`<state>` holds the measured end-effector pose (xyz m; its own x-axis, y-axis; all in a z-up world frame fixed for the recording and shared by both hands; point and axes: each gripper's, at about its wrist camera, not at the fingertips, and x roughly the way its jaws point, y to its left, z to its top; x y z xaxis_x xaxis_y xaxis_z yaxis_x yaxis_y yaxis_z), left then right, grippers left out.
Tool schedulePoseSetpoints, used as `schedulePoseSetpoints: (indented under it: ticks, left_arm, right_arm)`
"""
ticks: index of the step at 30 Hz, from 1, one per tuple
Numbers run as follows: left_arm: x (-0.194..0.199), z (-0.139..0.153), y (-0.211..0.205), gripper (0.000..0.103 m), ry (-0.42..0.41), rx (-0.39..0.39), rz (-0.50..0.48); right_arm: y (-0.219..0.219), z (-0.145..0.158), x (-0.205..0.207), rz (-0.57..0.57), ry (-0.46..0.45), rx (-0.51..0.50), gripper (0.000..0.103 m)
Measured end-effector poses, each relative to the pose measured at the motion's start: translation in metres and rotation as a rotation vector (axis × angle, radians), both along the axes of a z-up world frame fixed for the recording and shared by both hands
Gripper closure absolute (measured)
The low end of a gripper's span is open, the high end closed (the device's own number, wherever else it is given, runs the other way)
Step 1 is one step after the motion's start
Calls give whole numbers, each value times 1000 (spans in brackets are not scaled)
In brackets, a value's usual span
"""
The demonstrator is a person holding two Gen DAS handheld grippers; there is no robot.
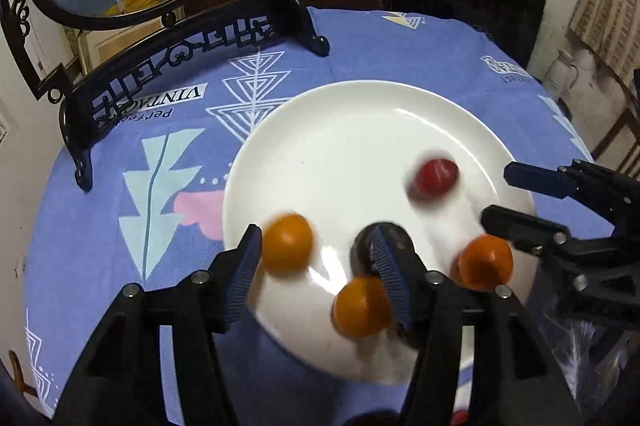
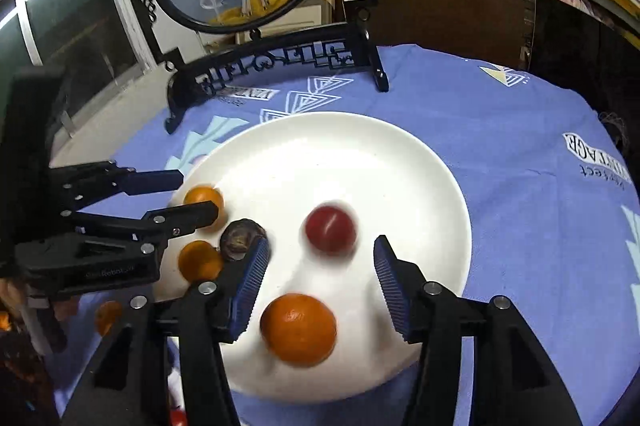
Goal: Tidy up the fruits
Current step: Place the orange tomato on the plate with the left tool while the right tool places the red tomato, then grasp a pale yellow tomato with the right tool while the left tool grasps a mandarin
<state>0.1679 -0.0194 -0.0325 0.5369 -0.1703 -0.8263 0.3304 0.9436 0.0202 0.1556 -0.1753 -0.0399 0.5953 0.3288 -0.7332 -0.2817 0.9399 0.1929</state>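
white plate is sitting mid-counter on the blue tablecloth, gathering the fruit: three oranges, a red plum and a dark fruit. left tool is hovering wide over one orange; right tool is gaping wide around another orange, gripping nothing, likely to nudge or regroup them.

On the blue tablecloth under my plate I read the word "VINTAGE" in a white box, upside down from my left camera, with "perfect" printed just below it. My right camera shows the same pair at the cloth's right edge: "VINTAGE" and "perfect". A faint mark on my left gripper's body reads something like "Robot", too dim to be sure.
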Motion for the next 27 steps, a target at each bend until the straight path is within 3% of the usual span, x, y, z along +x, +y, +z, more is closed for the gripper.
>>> schedulePoseSetpoints:
  ticks: [5, 9, 13, 17, 22, 23, 24, 27]
  left_arm:
    - [-44, 7, 17, 34, -29, 17, -67]
    - [-101, 12, 40, 27, -55, 35, -126]
    - [-149, 12, 68, 24, -64, 40, -146]
    - [-183, 5, 90, 23, -43, 58, -148]
    - [-207, -5, 104, 21, -15, 54, -143]
    - [-210, -7, 104, 21, -10, 55, -145]
    - [-212, -9, 103, 21, -5, 56, -147]
    - [-216, -15, 95, 21, 11, 40, -173]
  right_arm:
    - [4, 12, -64, 93, -34, -4, 40]
    - [26, 17, -142, 257, -41, 13, 30]
    - [58, 13, -197, 413, -30, 36, 30]
    - [90, -3, -216, 480, 20, 20, 30]
    - [116, -26, -211, 473, 81, 18, 30]
    - [121, -30, -211, 471, 86, 2, 41]
    - [124, -33, -213, 482, 93, -13, 62]
    - [122, -30, -220, 484, 73, -42, 64]
